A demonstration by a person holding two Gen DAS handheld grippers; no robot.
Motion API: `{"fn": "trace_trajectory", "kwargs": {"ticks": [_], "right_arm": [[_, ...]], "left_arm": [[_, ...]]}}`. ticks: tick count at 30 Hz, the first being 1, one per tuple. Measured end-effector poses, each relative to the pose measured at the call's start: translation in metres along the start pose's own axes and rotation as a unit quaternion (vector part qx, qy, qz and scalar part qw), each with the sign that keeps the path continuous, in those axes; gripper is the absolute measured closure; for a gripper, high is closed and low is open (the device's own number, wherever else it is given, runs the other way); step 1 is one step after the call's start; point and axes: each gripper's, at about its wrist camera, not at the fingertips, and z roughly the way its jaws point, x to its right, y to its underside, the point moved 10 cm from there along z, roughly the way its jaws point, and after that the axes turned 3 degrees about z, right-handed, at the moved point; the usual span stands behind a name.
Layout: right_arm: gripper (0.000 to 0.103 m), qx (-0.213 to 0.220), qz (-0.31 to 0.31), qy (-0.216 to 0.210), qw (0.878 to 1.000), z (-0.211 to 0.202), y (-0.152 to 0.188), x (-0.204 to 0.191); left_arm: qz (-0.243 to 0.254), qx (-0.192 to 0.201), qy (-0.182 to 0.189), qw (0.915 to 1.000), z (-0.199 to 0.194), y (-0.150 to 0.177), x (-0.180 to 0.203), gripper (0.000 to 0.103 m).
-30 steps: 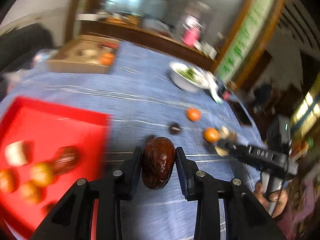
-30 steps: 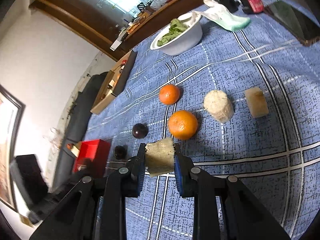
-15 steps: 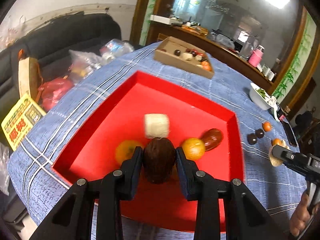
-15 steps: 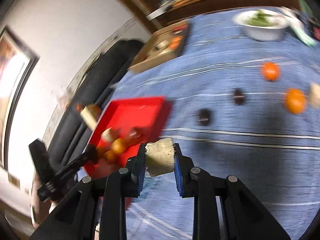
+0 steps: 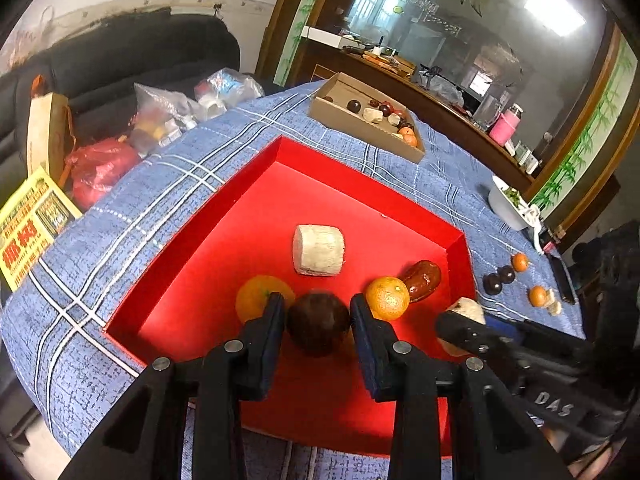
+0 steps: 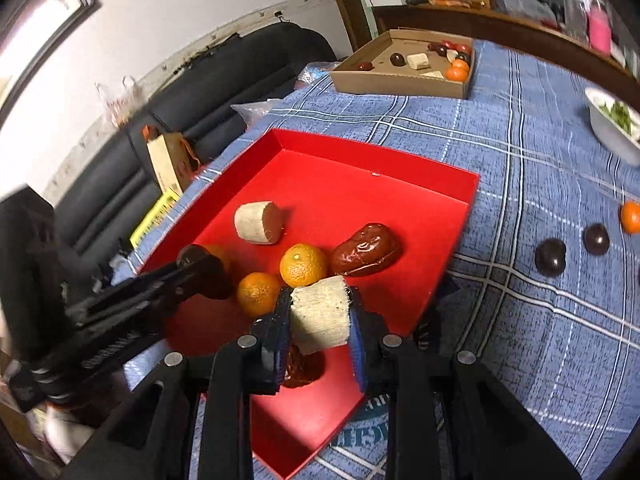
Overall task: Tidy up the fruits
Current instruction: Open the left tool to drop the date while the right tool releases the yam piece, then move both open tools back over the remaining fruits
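My left gripper is shut on a dark brown date and holds it over the near part of the red tray. My right gripper is shut on a pale cut cylinder piece, above the tray's near right corner. In the tray lie a pale cylinder, two oranges and a glossy brown date. The right gripper shows in the left wrist view; the left gripper shows in the right wrist view.
A cardboard box with several fruits stands beyond the tray. On the blue cloth to the right lie two dark round fruits and small oranges. A white bowl of greens is far right. Bags and a sofa are left.
Both grippers have swung from the loose fruits on the cloth to the red tray, each keeping its piece. The right gripper now hangs over the tray's corner, close to the left one.
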Motion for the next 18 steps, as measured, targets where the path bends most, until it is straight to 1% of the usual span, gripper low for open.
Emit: {"fn": "trace_trajectory", "kwargs": {"ticks": [3, 5, 7, 8, 11, 13, 15, 18], "right_arm": [[0.077, 0.007, -0.011, 0.013, 1.000, 0.002, -0.001, 0.000], [0.076, 0.011, -0.015, 0.016, 1.000, 0.000, 0.000, -0.001], [0.070, 0.016, -0.018, 0.019, 1.000, -0.004, 0.000, -0.001], [0.069, 0.020, -0.019, 0.020, 0.999, -0.008, 0.000, -0.001], [0.065, 0.037, -0.017, 0.023, 0.999, -0.021, -0.002, 0.001], [0.058, 0.052, -0.013, 0.027, 0.998, -0.033, -0.002, 0.007], [0.054, 0.064, -0.006, 0.031, 0.997, -0.044, 0.000, 0.014], [0.053, 0.076, 0.016, 0.031, 0.996, -0.059, 0.005, 0.029]], "left_arm": [[-0.008, 0.004, -0.006, 0.9999, -0.005, -0.003, -0.003, 0.059], [-0.012, 0.007, -0.006, 0.9999, -0.009, -0.005, -0.004, 0.058], [-0.013, 0.009, -0.006, 0.9999, -0.011, -0.006, -0.004, 0.057], [-0.011, 0.011, -0.006, 0.9999, -0.013, -0.006, -0.003, 0.057], [-0.004, 0.014, -0.005, 0.9999, -0.018, -0.007, 0.004, 0.057], [0.003, 0.016, -0.005, 0.9999, -0.021, -0.008, 0.009, 0.057], [0.014, 0.018, -0.005, 0.9997, -0.023, -0.008, 0.017, 0.053], [0.032, 0.017, -0.003, 0.9993, -0.026, -0.005, 0.033, 0.052]]}}
